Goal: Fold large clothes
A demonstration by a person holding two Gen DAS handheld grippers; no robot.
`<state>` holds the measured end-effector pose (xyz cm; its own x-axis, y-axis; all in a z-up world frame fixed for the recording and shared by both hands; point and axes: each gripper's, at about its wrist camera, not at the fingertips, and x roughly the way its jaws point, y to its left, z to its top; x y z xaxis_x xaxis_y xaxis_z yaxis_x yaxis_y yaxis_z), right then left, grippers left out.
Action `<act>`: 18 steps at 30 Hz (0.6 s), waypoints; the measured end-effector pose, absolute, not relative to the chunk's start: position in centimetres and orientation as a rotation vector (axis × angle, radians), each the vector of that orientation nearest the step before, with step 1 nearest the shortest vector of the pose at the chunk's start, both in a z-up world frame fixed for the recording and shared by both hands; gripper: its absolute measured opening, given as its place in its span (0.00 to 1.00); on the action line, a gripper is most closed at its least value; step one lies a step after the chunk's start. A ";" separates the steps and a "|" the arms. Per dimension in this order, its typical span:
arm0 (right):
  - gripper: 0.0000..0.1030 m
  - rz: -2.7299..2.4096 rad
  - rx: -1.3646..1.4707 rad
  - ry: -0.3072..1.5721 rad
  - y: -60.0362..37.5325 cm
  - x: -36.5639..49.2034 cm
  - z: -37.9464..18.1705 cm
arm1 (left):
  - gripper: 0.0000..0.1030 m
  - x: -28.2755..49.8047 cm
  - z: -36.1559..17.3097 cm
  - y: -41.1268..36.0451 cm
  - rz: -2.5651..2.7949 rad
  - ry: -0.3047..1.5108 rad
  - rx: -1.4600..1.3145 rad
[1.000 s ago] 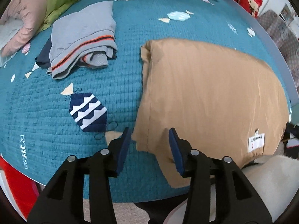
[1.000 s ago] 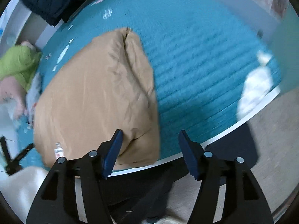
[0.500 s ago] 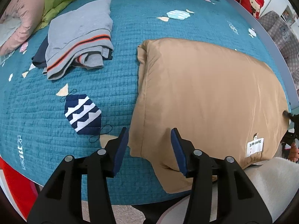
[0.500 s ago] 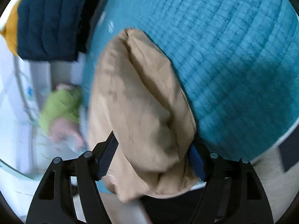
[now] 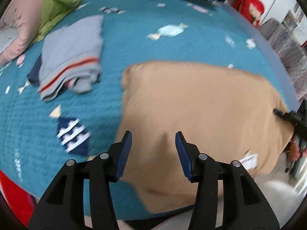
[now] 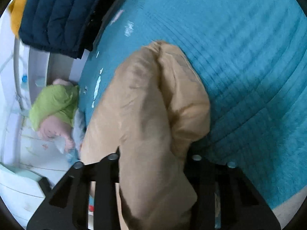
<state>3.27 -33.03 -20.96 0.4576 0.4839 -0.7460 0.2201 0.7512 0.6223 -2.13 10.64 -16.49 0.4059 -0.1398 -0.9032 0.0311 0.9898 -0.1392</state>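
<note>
1. Tan garment [image 5: 201,105] lies folded on the bed, on the teal quilt [image 5: 124,44], near the edge of the bed that is closest to the person.
2. The left hand-held gripper [image 5: 153,143] hovers over the near left part of the garment; its two blue-padded fingers [image 5: 124,153] stand wide apart and hold nothing.
3. The right hand-held gripper [image 6: 155,159] has a thick bunch of the tan cloth [image 6: 153,115] between its fingers, and the cloth fills the gap and covers the pads. The fingers look closed on it.
4. In the left wrist view, the right hand-held gripper [image 5: 295,117] shows as a black shape at the right edge of the garment.
5. A white label [image 5: 249,159] sits on the garment near its right front corner.
6. A folded grey garment with an orange stripe [image 5: 71,57] lies on the quilt, well apart to the left of the tan one.
7. A green and pink bundle [image 5: 34,13] lies at the far left corner of the bed.
8. A dark blue padded jacket [image 6: 57,13] lies at the far side of the bed.
</note>
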 end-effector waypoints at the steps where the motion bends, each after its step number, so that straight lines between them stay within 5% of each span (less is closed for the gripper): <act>1: 0.29 0.173 0.695 1.100 -32.4 3.2 -20.2 | 0.47 -1.6 -16.1 9.7 -0.131 1.134 -0.129; 3: 0.29 0.178 0.664 1.074 -31.4 2.9 -18.7 | 0.44 -0.4 -15.5 7.8 -0.184 1.113 -0.155; 8: 0.29 0.197 0.545 1.038 -28.5 3.0 -15.7 | 0.08 3.8 -14.4 1.8 -0.242 1.050 -0.138; 14: 0.29 0.201 0.500 1.025 -26.7 3.3 -15.4 | 0.04 10.6 -17.6 -3.9 -0.269 1.117 -0.183; 18: 0.29 0.189 0.526 1.052 -27.9 3.2 -16.6 | 0.03 13.0 -25.0 -6.3 -0.218 1.219 -0.075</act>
<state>3.25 -27.95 -16.61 0.4932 0.3928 -0.7762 0.0978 0.8616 0.4982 13.00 -6.29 -25.02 0.3270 -0.2068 -0.9221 0.1263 0.9766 -0.1743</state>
